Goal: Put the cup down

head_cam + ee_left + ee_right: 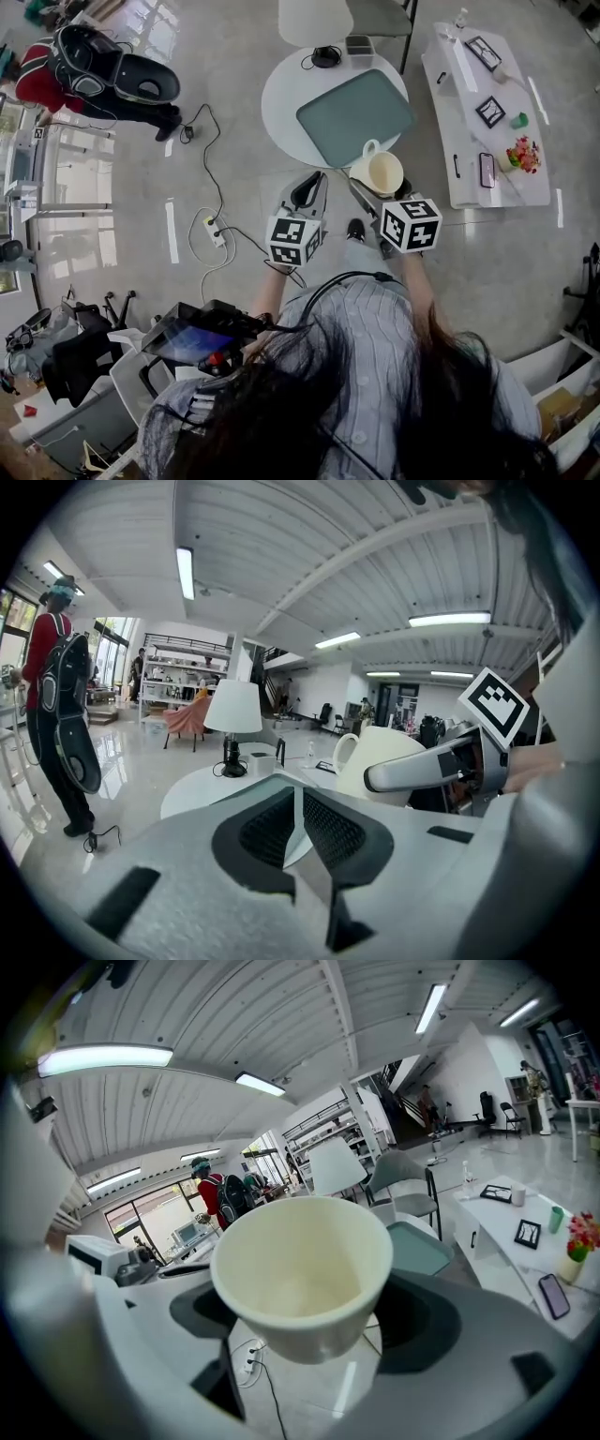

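Note:
A cream cup [384, 171] with a handle hangs in the air over the near rim of the round white table [279, 94], held in my right gripper [377, 182]. In the right gripper view the cup [300, 1274] sits between both jaws, mouth towards the camera and empty. To its left in the head view, my left gripper [308, 190] holds nothing. Its pads meet in the left gripper view, where it [298, 810] points at the table, with the cup [386, 757] and a right gripper finger [422, 766] at the right.
A grey-green tray [356, 114] lies on the round table, with a white lamp [314, 19] and a small box [359, 44] behind it. A long white table [469, 141] at the right carries a phone [487, 170], frames and flowers. A power strip [217, 231] and cables lie on the floor.

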The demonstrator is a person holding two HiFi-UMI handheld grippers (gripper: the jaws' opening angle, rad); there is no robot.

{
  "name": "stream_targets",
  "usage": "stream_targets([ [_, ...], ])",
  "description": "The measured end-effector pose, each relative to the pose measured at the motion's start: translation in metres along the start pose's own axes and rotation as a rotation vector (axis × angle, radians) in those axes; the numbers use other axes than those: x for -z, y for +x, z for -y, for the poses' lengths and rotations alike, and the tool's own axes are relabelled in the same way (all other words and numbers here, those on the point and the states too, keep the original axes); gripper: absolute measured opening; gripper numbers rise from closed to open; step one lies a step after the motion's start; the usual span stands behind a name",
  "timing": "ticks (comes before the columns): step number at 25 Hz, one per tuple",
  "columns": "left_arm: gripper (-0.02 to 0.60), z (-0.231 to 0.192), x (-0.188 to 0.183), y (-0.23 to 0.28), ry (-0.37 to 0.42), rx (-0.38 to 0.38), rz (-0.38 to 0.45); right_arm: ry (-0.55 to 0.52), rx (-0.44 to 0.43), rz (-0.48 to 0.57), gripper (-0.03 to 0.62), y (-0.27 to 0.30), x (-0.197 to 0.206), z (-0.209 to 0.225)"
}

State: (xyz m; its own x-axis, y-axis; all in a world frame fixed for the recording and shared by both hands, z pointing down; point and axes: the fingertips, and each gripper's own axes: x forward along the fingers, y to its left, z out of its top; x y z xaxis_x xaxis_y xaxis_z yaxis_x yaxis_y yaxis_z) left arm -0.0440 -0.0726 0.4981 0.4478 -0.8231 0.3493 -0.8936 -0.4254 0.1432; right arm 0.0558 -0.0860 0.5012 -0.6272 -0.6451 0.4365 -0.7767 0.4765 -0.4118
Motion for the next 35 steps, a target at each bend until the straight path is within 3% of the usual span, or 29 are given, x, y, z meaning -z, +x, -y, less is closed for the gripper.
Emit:
stream_targets([
  [12, 0.018, -0.018, -0.012, 0.056, 0.021, -0.017, -0.033, 0.025, -0.021, -0.028, 0.408, 0.044, -0.019, 0.041],
  [23, 0.018, -0.035, -0.010, 0.062, 0.002, -0.061, -0.037, 0.020, -0.034, -0.061, 0.408, 0.067, -0.021, 0.049],
  [29, 0.018, -0.052, -0.006, 0.054, -0.003, -0.077, -0.063, 0.041, -0.009, -0.065, 0.408, 0.079, -0.022, 0.052],
  [35, 0.018, -0.073, -0.008, 0.070, 0.013, -0.035, -0.085, 0.058, 0.064, -0.070, 0.408, 0.099, -0.024, 0.066],
])
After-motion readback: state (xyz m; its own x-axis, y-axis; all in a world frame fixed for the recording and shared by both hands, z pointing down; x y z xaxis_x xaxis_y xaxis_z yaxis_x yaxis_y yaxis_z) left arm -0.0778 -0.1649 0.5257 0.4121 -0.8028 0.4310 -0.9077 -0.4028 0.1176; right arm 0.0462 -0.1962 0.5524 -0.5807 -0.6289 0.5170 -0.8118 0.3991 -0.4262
